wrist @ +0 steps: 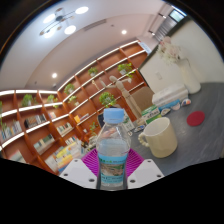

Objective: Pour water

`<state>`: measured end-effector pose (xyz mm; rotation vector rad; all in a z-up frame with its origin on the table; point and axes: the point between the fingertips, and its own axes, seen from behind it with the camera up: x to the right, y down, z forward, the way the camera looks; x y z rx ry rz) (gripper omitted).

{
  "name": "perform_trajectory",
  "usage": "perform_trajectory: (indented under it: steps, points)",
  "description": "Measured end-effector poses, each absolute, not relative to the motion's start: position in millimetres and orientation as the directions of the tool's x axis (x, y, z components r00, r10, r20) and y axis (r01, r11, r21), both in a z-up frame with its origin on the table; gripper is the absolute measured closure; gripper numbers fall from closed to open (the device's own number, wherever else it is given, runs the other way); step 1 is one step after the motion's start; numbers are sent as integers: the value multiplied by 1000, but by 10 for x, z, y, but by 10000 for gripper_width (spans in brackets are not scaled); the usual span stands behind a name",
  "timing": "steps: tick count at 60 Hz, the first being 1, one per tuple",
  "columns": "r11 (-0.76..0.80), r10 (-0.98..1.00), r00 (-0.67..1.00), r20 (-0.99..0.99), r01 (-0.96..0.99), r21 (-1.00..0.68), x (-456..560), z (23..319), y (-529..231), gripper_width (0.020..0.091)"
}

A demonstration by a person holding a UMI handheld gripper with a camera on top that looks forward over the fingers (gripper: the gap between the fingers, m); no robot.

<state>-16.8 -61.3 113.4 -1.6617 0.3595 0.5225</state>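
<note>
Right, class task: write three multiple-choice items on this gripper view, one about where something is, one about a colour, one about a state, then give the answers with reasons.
1. Where does the water bottle stand relative to the gripper?
A. Between its fingers
B. Far beyond the cup
C. On the shelves

2. What colour is the bottle's cap?
A. Red
B. Light blue
C. Black

3. How is the cup placed?
A. Lying on its side
B. Upside down
C. Upright, mouth open upward

Answers:
1. A, the bottle rises between the two pink-padded fingers.
2. B, the cap on the bottle neck is pale blue.
3. C, its round open rim faces up, beside the bottle on the table.
</note>
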Motion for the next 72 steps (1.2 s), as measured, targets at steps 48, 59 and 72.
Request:
perform_trajectory:
  steps: [48,59,72]
  points:
    - [-23,124,-348,-929,-937,347,263,1608,169,799]
    - [-56,100,-147,-984,-988,142,108,1680,114,798]
    - [-17,125,451,-884,-890,-456,297,2279,82,796]
